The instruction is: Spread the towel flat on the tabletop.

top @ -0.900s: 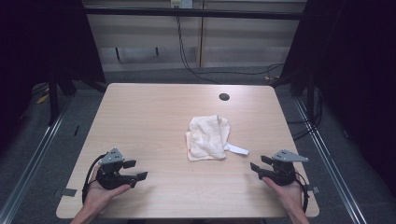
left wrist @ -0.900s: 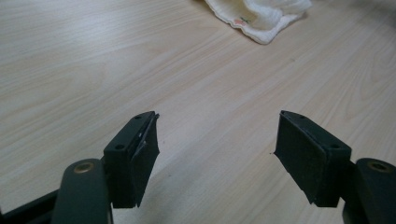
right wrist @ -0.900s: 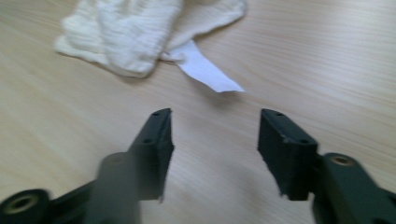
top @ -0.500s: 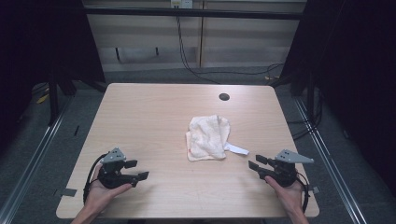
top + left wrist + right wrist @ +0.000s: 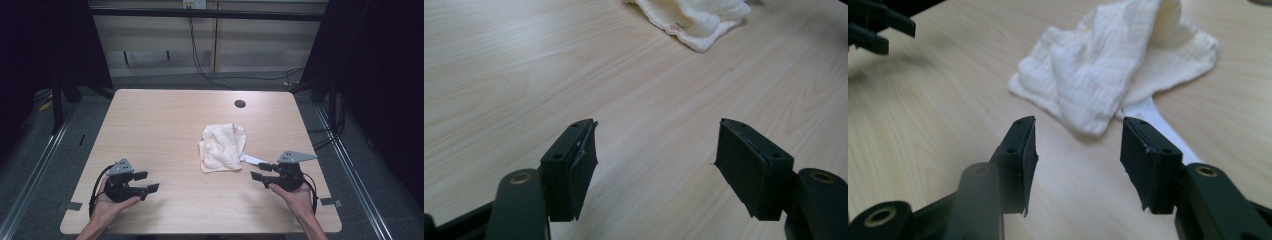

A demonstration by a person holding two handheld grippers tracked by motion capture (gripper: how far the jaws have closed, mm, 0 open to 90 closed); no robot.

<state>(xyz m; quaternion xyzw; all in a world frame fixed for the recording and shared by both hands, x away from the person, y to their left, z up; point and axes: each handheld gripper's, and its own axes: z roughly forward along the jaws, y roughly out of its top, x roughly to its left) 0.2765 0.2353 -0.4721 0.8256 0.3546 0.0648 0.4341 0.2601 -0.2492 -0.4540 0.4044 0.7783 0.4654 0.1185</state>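
Cloth (image 5: 223,147) lies crumpled mid-table; right gripper (image 5: 262,171) near it, jaws spread; left gripper (image 5: 146,182) likewise spread.

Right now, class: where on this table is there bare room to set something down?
The table's left half, between cloth and left edge, is bare, as is the far strip beside the hole. Tightest: between cloth, white tag and right gripper.
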